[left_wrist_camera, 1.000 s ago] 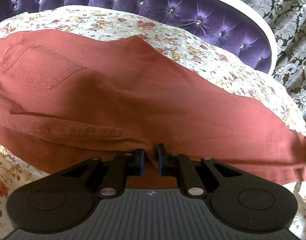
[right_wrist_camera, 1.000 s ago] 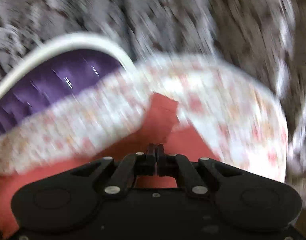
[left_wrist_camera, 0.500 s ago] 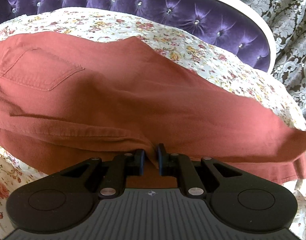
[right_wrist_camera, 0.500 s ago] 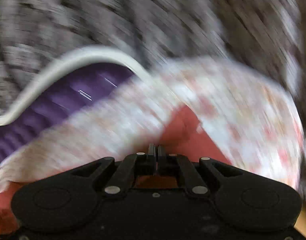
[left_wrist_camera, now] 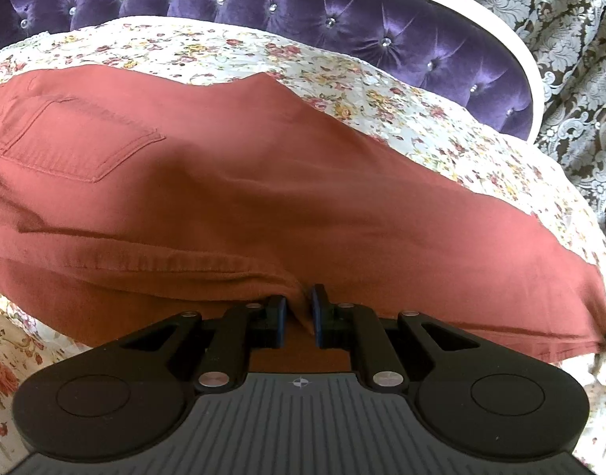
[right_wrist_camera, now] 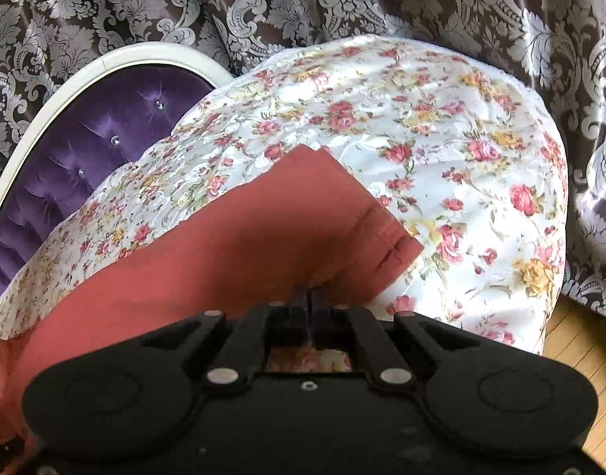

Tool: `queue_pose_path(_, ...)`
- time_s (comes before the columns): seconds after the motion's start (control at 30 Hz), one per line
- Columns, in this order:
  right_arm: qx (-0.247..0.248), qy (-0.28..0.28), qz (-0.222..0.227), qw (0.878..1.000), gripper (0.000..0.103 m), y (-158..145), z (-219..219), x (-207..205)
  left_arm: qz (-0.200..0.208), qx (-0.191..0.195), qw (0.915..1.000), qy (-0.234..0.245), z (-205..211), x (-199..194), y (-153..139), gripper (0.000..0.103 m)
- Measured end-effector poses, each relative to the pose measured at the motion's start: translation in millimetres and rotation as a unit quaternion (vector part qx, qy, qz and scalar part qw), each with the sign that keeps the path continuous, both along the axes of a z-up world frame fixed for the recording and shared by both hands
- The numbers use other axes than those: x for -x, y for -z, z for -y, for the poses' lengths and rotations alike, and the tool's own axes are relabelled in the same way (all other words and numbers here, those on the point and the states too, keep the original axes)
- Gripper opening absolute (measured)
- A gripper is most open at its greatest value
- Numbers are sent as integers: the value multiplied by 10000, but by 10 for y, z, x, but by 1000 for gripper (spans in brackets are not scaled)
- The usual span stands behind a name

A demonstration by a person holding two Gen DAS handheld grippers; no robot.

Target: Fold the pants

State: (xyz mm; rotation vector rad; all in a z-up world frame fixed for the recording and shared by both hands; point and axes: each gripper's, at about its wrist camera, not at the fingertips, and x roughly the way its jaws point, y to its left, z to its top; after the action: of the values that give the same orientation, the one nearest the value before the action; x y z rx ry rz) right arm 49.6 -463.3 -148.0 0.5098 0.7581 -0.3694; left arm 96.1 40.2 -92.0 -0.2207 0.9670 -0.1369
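Note:
Rust-red pants [left_wrist_camera: 263, 182] lie across a floral bedsheet [left_wrist_camera: 421, 118], a back pocket [left_wrist_camera: 73, 142] showing at the left and the legs running to the right. My left gripper [left_wrist_camera: 301, 308] is shut on a fold of the pants at their near edge, by the thick seam. In the right wrist view the leg end of the pants [right_wrist_camera: 263, 229] with its hem [right_wrist_camera: 386, 237] rests on the sheet [right_wrist_camera: 461, 150]. My right gripper [right_wrist_camera: 307, 297] is shut on the near edge of that leg, just short of the hem.
A purple tufted headboard [left_wrist_camera: 342, 12] with a white frame [right_wrist_camera: 37, 118] curves behind the bed. Patterned brown and silver curtains [right_wrist_camera: 342, 0] hang beyond it. The bed's edge drops to a wooden floor [right_wrist_camera: 580, 332] at the right.
The right wrist view has swung and come out of blur, now steady over the leg hem. In the left wrist view the far leg end has drawn taut and lower; the left gripper stays put.

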Motion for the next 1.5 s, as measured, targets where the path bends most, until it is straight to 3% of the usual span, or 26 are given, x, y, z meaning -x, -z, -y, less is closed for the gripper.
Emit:
queue_pose_path(0.1,429,-134,78,9990,3,-101,-64,-33,13,10,10000,-24,-1,2,2,13)
queue_pose_path(0.23,62,110,-41,9999,3,-8,-21,59,22,104,9999,-77,-22,11,-15,12)
queue_pose_path(0.33,98,100,90,9999,3,-39,-43,136,9,127,9999,-40,-42,6,-40,12)
queue_pose_path(0.47,364,78,431,9984,3,-231,-96,275,293,34,9996,35,-12,66,-157,12)
queue_pose_path(0.53,454,59,158,9988,3,-164,-87,242,188,-36,9998,81,23,61,-116,12)
queue_pose_path(0.63,116,110,-325,9993,3,83,19,159,-1,-14,10000,79,15,44,-1,12)
queue_pose_path(0.83,474,197,-440,9977,5,28,-23,210,-18,124,9998,121,-51,79,4,13)
queue_pose_path(0.9,637,339,-520,9960,13,-13,-14,264,-16,75,9997,230,-44,108,-17,13)
queue_pose_path(1.03,1007,358,-193,9941,14,-259,-104,392,20,-74,9988,488,-42,209,-88,13)
queue_pose_path(1.17,1012,-219,215,9944,21,-463,-322,290,-12,-143,9972,729,-62,301,-176,13)
queue_pose_path(1.33,592,-1452,596,9858,22,-515,-868,-59,496,-146,9973,513,-176,225,-434,15)
queue_pose_path(1.43,361,-2479,717,9654,28,-489,-1404,-285,570,-262,9977,254,-270,52,-448,24)
queue_pose_path(1.5,366,-3240,787,9421,31,-455,-1843,-377,417,-501,9979,63,-353,-72,-366,24)
